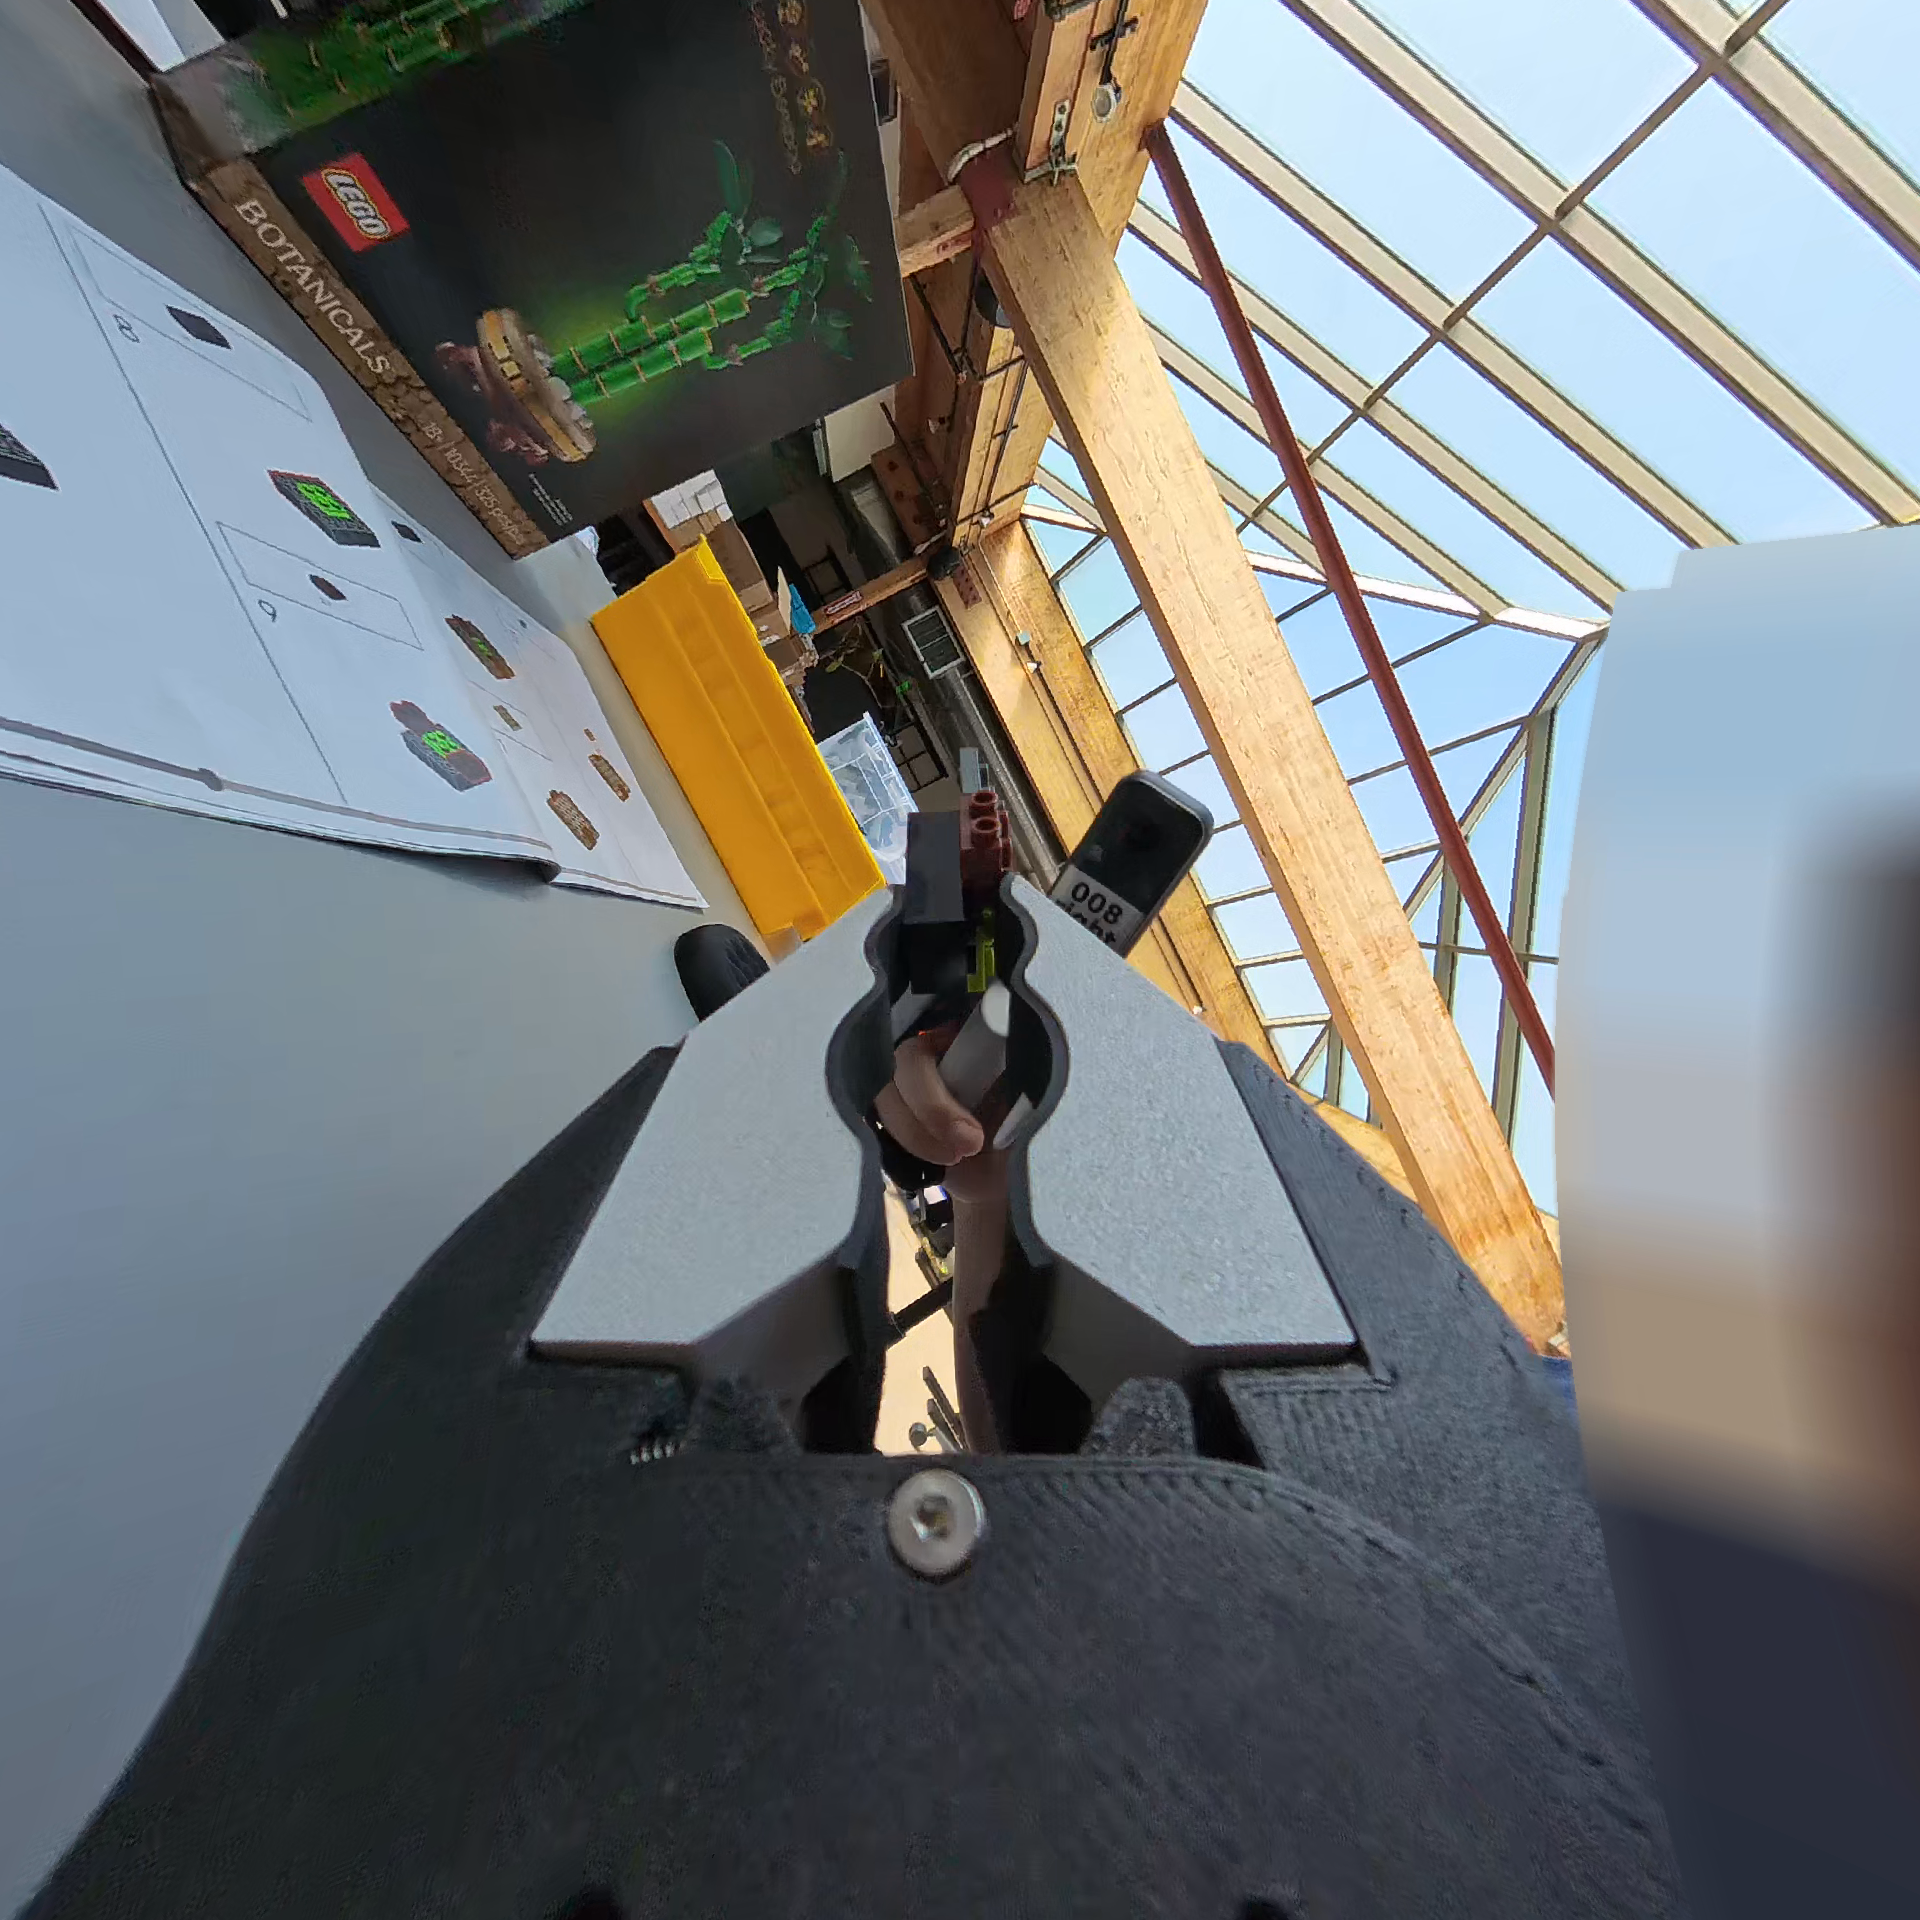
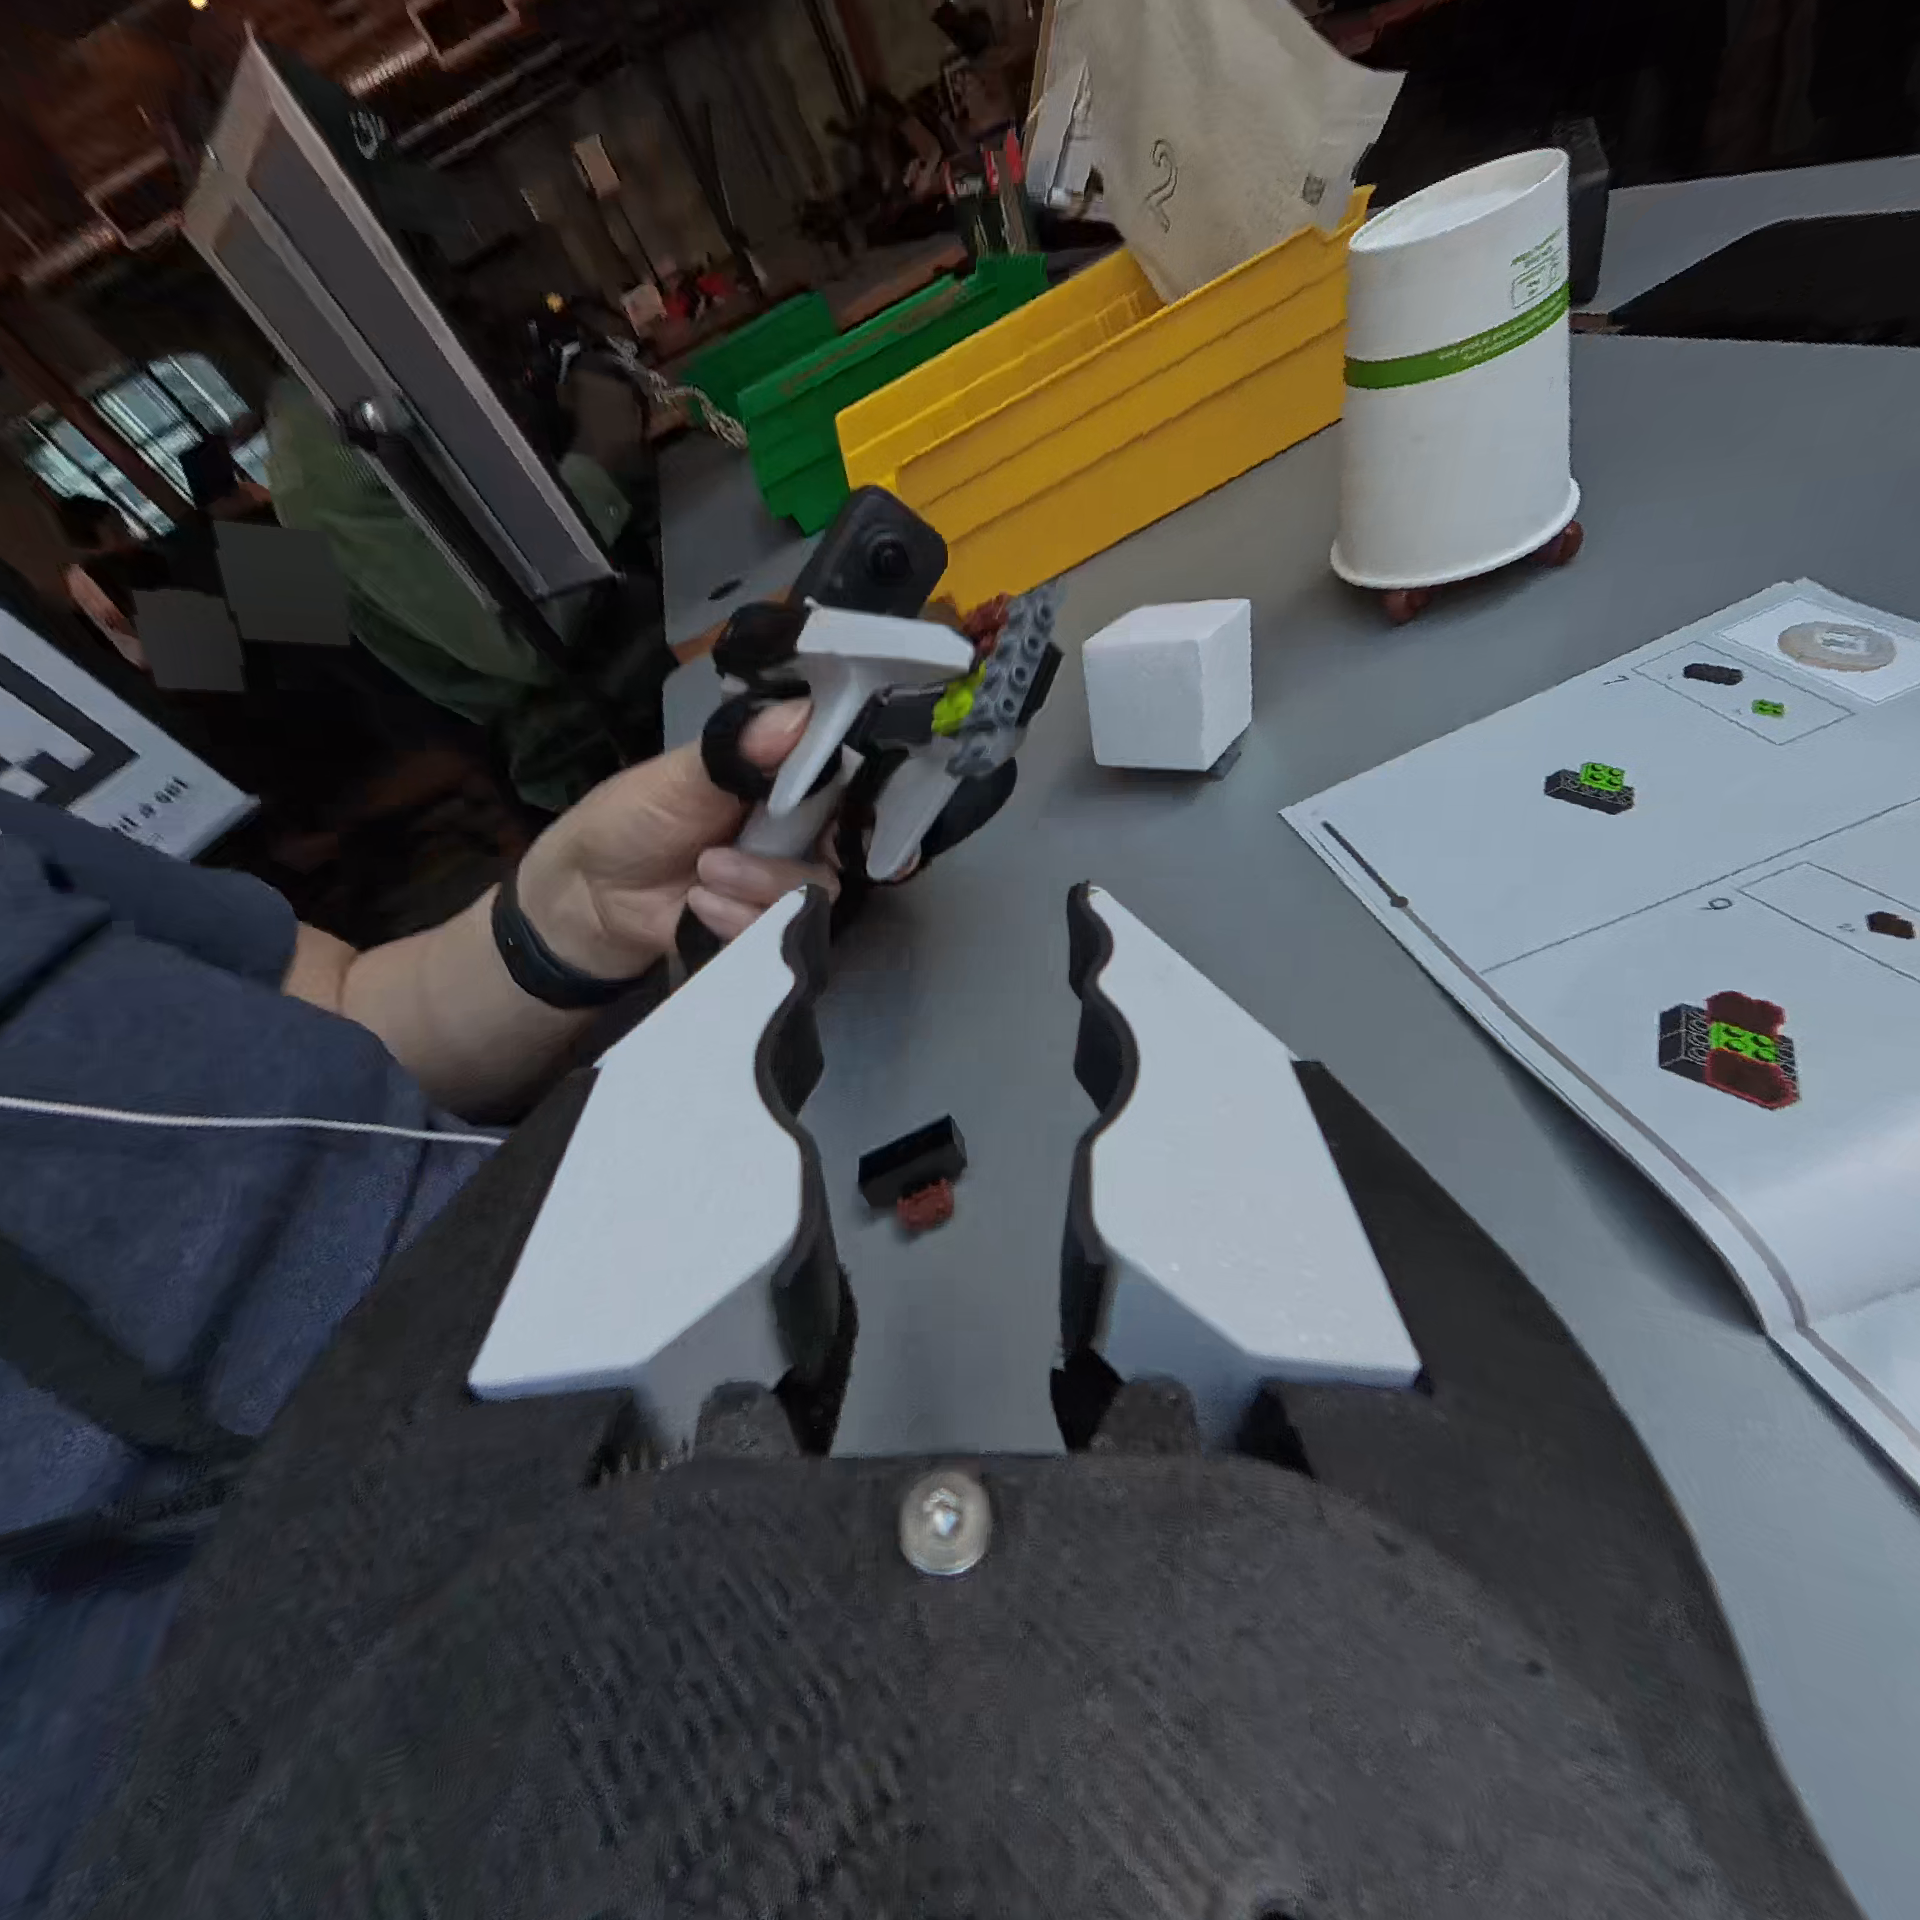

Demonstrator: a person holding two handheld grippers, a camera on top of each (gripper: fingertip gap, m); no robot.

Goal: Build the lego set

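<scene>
My left gripper [image 1: 951, 899] is shut on a small lego assembly [image 1: 987, 831] of dark grey, dark red and lime pieces and holds it up in the air, tilted. In the right wrist view a hand holds this gripper [image 2: 961, 696] above the grey table [image 2: 1351, 1091], with the assembly [image 2: 1013, 665] at its tips. My right gripper [image 2: 943, 904] is open and empty, low over the table. Between its fingers on the table lie a black brick [image 2: 914, 1148] and a small dark red piece [image 2: 925, 1205], touching each other.
An open instruction booklet [image 2: 1662, 935] lies to the right. A white cube [image 2: 1169, 681], an upturned paper cup [image 2: 1455, 364] and yellow [image 2: 1122, 416] and green [image 2: 831, 384] bins stand behind. The lego box [image 1: 582, 260] stands beyond the booklet [image 1: 208, 571]. Some 6 centimetres of space lies between my two pairs of fingers.
</scene>
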